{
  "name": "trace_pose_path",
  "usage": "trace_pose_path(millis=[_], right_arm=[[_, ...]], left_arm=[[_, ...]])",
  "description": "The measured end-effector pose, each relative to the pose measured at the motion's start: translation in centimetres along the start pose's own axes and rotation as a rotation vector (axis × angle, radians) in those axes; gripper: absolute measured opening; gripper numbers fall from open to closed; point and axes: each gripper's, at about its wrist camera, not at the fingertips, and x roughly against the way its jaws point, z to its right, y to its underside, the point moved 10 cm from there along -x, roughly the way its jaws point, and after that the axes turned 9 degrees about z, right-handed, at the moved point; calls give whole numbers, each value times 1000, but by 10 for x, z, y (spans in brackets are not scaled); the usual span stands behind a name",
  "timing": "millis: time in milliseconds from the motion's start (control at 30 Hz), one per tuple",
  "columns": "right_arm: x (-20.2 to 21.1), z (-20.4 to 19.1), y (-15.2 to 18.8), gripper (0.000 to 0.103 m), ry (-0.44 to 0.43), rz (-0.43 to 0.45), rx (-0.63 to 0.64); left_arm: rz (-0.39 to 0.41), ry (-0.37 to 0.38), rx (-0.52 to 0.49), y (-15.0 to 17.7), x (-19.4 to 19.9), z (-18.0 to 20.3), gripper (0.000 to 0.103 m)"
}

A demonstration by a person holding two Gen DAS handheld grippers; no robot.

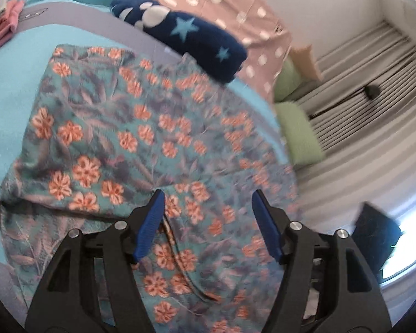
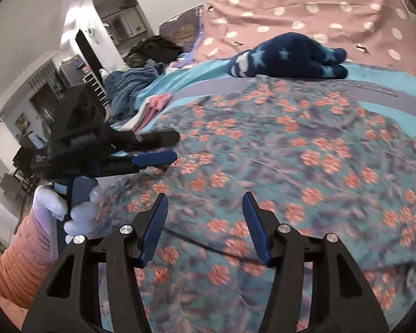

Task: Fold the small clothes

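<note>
A teal floral garment [image 1: 130, 138] with orange flowers lies spread on the bed, also filling the right wrist view [image 2: 291, 166]. My left gripper [image 1: 208, 197] is open, its blue fingers just above the garment's near part, holding nothing. It also shows in the right wrist view [image 2: 174, 145] at the garment's left edge, jaws apart. My right gripper [image 2: 205, 198] is open and empty, hovering over the garment's near side. A dark blue star-patterned garment [image 1: 185, 33] lies bundled beyond the floral one [image 2: 285, 58].
A turquoise sheet [image 1: 11, 88] covers the bed. A stack of pink folded clothes [image 1: 2, 27] sits at the far left [image 2: 155, 105]. A pink dotted blanket [image 2: 319, 14] lies behind. Green cushions [image 1: 299, 133] and a striped rug [image 1: 360, 88] are beside the bed.
</note>
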Motion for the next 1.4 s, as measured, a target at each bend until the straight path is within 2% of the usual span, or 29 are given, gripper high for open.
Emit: trace_pose_path(millis=[67, 100, 133, 167, 233, 333, 400, 467, 500, 533, 633, 667, 700, 733, 767, 800, 867, 933, 1033, 1067, 1133, 1233, 1300, 1400], right_arm=[[5, 1, 3, 57, 21, 0, 22], [9, 3, 5, 58, 34, -4, 26], [9, 6, 8, 58, 43, -7, 23], [11, 11, 11, 58, 58, -8, 13], [19, 20, 13, 58, 82, -5, -10], [29, 35, 14, 58, 113, 9, -52], [33, 39, 15, 58, 126, 12, -58], [34, 37, 18, 58, 131, 7, -40], [33, 34, 19, 58, 131, 4, -30], [32, 29, 23, 58, 129, -5, -8], [22, 13, 33, 58, 114, -38, 63], [16, 7, 37, 58, 114, -53, 91], [9, 0, 40, 58, 116, -69, 125], [4, -6, 42, 58, 118, -79, 153], [-2, -14, 44, 58, 119, -89, 192], [-5, -20, 45, 58, 119, -94, 219], [-13, -35, 48, 58, 121, -111, 303], [-13, -41, 46, 58, 120, -109, 333], [-4, -31, 33, 58, 134, -72, 271], [1, -23, 27, 58, 153, -54, 241], [15, -4, 18, 58, 203, -18, 189], [33, 36, 14, 61, 303, 6, 115], [42, 74, 21, 61, 406, -12, 32], [52, 129, 39, 61, 528, -51, -146]], left_arm=[[1, -26, -50, 3, -3, 2, 56], [-3, -37, -75, 5, -4, 3, 38], [-20, -34, -102, 8, -6, 6, 3], [-35, -24, -102, 11, -7, 8, 1], [-17, -20, -125, 8, -5, 16, 0], [53, -15, -227, -9, 11, 44, 0], [73, -45, -258, -18, 18, 50, 0], [60, -127, -268, -20, 23, 40, 21], [52, -164, -272, -18, 24, 33, 47], [45, -218, -283, -11, 26, 21, 54], [-29, -243, -251, 15, 21, -4, 53], [-56, -227, -210, 25, 18, -13, 51], [-46, -222, -202, 29, 17, -16, 46], [-42, -218, -211, 30, 16, -15, 29], [-57, -183, -208, 32, 14, -10, 14], [-71, -149, -175, 32, 14, -7, 4], [-48, -134, -169, 24, 18, 2, 3], [-2, -91, -181, 8, 27, 23, 3], [66, -38, -236, -24, 43, 59, 3], [108, -37, -275, -43, 53, 70, 3], [185, -83, -342, -76, 71, 78, 3], [232, -185, -368, -100, 85, 56, 3], [207, -223, -330, -101, 85, 27, 3], [137, -276, -265, -81, 71, -21, 4]])
